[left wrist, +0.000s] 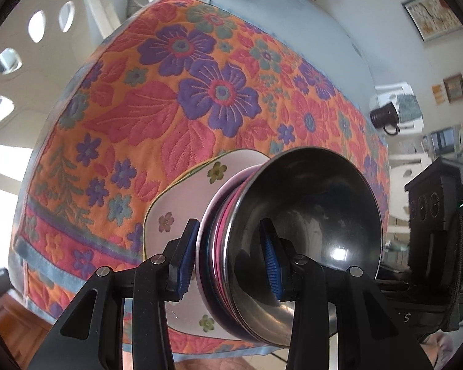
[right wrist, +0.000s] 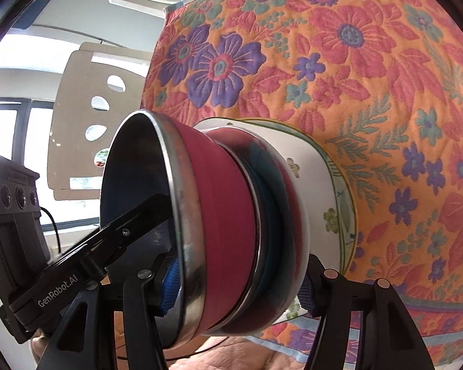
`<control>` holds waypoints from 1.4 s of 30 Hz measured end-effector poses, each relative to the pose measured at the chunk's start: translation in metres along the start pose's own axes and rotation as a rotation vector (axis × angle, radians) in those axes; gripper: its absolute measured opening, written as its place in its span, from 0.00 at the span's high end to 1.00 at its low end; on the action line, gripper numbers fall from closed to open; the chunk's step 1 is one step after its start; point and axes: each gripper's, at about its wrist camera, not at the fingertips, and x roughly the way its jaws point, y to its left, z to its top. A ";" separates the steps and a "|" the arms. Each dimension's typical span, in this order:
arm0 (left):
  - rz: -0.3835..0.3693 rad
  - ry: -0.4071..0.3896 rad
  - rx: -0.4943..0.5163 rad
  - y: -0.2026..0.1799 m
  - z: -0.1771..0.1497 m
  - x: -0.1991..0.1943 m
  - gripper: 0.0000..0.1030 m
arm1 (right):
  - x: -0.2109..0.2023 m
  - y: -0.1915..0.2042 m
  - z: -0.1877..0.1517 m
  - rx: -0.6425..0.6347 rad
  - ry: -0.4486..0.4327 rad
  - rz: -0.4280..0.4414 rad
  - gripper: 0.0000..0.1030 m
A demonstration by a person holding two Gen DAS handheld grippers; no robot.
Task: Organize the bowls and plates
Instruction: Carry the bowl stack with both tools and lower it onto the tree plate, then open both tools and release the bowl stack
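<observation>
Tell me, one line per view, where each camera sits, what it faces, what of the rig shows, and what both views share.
Left wrist: sits behind the left gripper, looking steeply down at the floral tablecloth; its jaws clamp the rim of the bowl stack.
Right wrist: sits behind the right gripper, facing the cloth from the opposite side; its jaws also clamp the stack's rim, and the left gripper's arm reaches in.
Shared: the stack, the flowered plate under it, the tablecloth.

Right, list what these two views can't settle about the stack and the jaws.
- Left wrist view: the floral plate is largely covered by the steel bowl.
- Right wrist view: how many bowls nest under the red bowl; rims overlap.
- Right gripper: its far pad sits behind the stack.
</observation>
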 end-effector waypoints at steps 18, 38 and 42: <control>0.119 -0.139 0.141 0.005 -0.013 -0.076 0.58 | -0.075 0.049 -0.045 -0.180 -0.291 -0.167 0.09; 0.273 -0.210 0.243 0.022 -0.045 -0.064 0.01 | -0.023 0.088 -0.091 -0.383 -0.479 -0.379 0.00; 0.281 -0.217 0.265 0.022 -0.047 -0.060 0.01 | -0.016 0.085 -0.089 -0.381 -0.470 -0.394 0.00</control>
